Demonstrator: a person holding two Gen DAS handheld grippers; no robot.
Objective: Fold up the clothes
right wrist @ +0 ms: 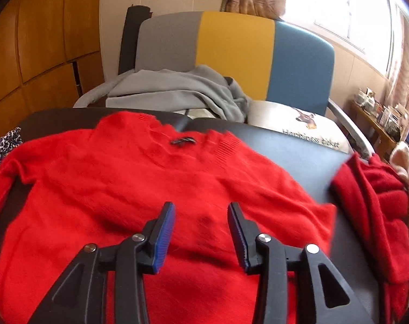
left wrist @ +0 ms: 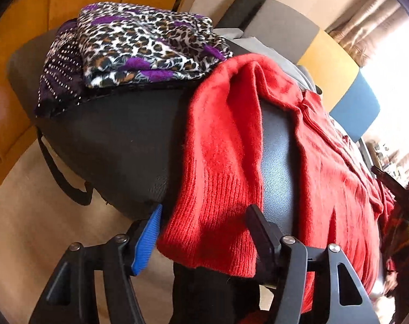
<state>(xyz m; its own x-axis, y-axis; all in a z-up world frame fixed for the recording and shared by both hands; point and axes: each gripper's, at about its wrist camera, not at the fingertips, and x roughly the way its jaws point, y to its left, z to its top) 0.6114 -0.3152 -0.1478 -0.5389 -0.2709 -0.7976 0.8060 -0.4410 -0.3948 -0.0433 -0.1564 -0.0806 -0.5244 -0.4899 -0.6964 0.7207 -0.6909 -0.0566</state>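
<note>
In my left wrist view, the left gripper (left wrist: 204,235) sits at the bottom of the frame with its jaws wide apart. The ribbed cuff of the red sweater (left wrist: 220,162) hangs between them, over the rounded edge of the black padded surface (left wrist: 118,145). The blue pad on the left finger stands clear of the knit. The right finger lies against the cuff's edge, but I see no pinch on the fabric. The sleeve runs up from the cuff toward the upper middle of the frame, and the body of the sweater spreads down the right side.

In the upper left of that view, a folded leopard-print garment (left wrist: 147,46) with purple patches lies on top of a dark purple studded garment (left wrist: 61,81), both on the same black surface.

In my right wrist view, the right gripper (right wrist: 201,226) hangs at lower centre, jaws parted with nothing between them, above the chest of the red sweater, which lies flat with its collar toward the top of the frame. At the right edge sits a bunched darker red garment (right wrist: 372,216). Behind the surface, a grey garment (right wrist: 183,89) is heaped on a chair (right wrist: 237,43) with a grey, yellow and blue back, and a white printed item (right wrist: 299,124) lies beside it.
</note>
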